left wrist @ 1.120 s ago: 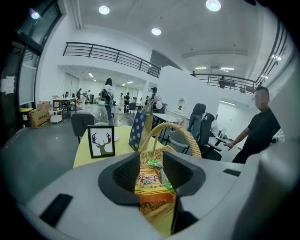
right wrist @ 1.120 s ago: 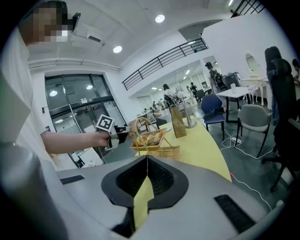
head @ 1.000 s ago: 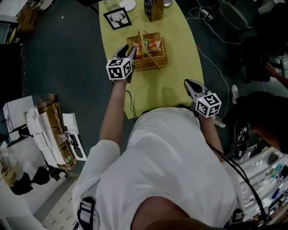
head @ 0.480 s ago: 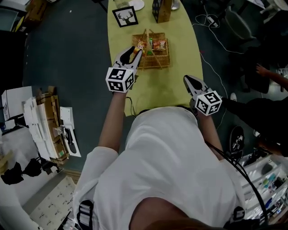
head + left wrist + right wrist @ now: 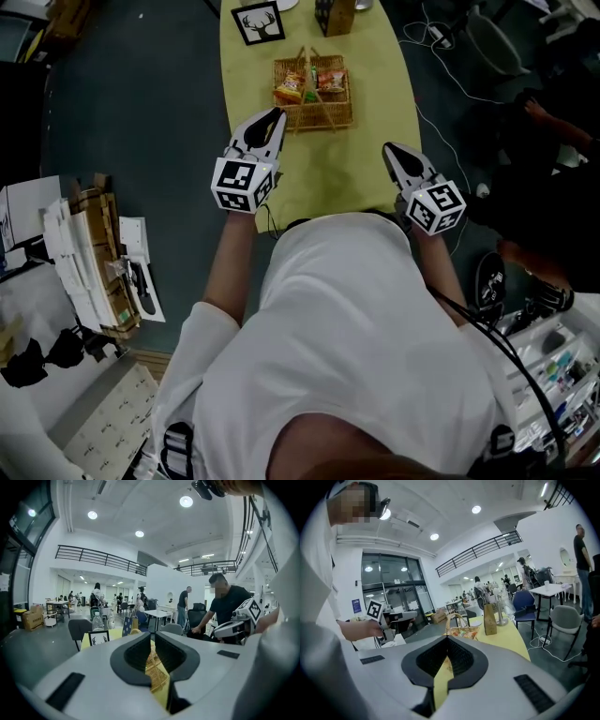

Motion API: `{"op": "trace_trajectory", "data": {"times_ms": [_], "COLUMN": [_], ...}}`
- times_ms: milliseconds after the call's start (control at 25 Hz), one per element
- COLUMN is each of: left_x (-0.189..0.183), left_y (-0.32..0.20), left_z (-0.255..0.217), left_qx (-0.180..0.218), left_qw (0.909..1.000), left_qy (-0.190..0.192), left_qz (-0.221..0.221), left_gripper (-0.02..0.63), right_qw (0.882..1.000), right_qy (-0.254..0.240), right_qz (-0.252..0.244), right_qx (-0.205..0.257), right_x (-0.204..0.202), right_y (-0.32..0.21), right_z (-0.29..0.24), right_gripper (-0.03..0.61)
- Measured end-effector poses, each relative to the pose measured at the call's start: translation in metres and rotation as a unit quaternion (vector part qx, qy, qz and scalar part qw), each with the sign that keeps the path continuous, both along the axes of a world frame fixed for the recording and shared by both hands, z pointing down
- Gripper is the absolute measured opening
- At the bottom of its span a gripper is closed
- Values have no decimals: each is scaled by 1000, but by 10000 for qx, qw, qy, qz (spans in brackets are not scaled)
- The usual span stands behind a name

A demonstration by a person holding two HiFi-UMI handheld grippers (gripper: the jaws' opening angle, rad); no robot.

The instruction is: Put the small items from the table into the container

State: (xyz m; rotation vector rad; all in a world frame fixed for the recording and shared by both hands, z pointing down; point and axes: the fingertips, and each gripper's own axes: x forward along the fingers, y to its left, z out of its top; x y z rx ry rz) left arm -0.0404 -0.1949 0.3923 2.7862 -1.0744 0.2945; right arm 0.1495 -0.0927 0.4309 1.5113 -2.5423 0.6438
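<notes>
A wicker basket point(image 5: 313, 114) stands on the yellow table point(image 5: 323, 178), with snack packets point(image 5: 291, 88) lying in it. My left gripper point(image 5: 273, 116) hovers just off the basket's near left corner. Its jaws are closing to a narrow gap, and nothing is between them. In the left gripper view the left gripper point(image 5: 153, 640) shows only the basket point(image 5: 154, 663) and the table through that gap. My right gripper point(image 5: 388, 150) is shut and empty over the table's near right edge. From the right gripper point(image 5: 447, 639) the basket point(image 5: 461, 630) stands ahead.
A framed deer picture point(image 5: 258, 21) and a brown bag point(image 5: 336, 14) stand at the table's far end. Cables point(image 5: 441, 56) trail on the floor to the right, near another person point(image 5: 553, 122). Stacked boxes and papers point(image 5: 94, 262) lie at the left.
My left gripper has drawn back from the basket's left edge towards me, and its jaws have narrowed. The right gripper has shifted only slightly.
</notes>
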Motion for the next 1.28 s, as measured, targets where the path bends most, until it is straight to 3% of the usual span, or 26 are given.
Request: {"op": "trace_trajectory", "data": {"times_ms": [120, 360, 680, 960, 1280], "left_x": [-7, -23, -32, -31, -9], "left_y": [10, 37, 76, 96, 142], "left_z": [7, 7, 36, 58, 55], "left_qx": [8, 194, -9, -163, -128], "left_qw": [10000, 9998, 9991, 9974, 9983], "left_qy": [-30, -52, -9, -88, -44], "left_qz": [-20, 36, 429, 701, 569], "left_gripper": [9, 9, 8, 8, 8], "right_qw": [10000, 9995, 9979, 9939, 9956], "right_qy": [53, 153, 139, 136, 225], "right_qz": [42, 271, 627, 1091, 894], "right_qx": [-10, 23, -14, -106, 148], "right_x": [-4, -15, -37, -27, -9], "right_y": [3, 24, 63, 105, 134], "right_z": [1, -6, 8, 16, 8], "right_gripper": [14, 15, 15, 15, 15]}}
